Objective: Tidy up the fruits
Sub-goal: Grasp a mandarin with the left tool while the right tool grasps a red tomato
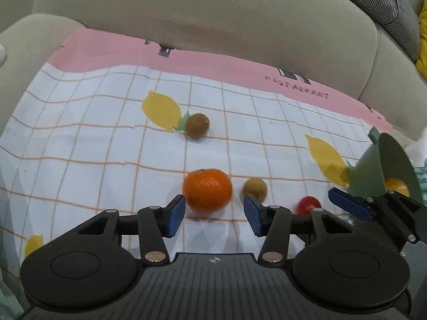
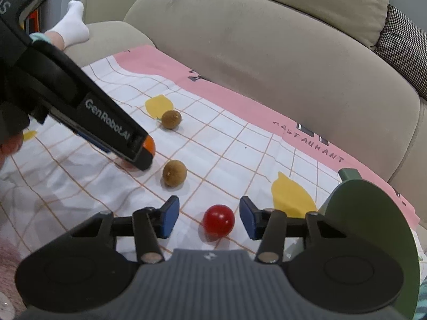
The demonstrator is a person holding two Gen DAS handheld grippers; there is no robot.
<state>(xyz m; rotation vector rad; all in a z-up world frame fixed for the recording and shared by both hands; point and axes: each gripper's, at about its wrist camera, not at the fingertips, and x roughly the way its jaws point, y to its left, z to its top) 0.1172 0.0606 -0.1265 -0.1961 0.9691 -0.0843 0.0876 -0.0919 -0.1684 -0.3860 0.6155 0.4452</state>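
An orange lies on the checked cloth between the fingers of my left gripper, which stands open with a gap on both sides. A small red fruit sits between the blue pads of my right gripper, also open and not touching it. Two round brown fruits lie further out on the cloth. A green bowl stands at the right; in the left wrist view an orange fruit shows inside it. In the right wrist view the left gripper's body hides most of the orange.
The cloth is spread on a beige sofa seat, with the sofa back rising just behind it. A houndstooth cushion lies at the far right. A person's foot in a white sock rests at the far left.
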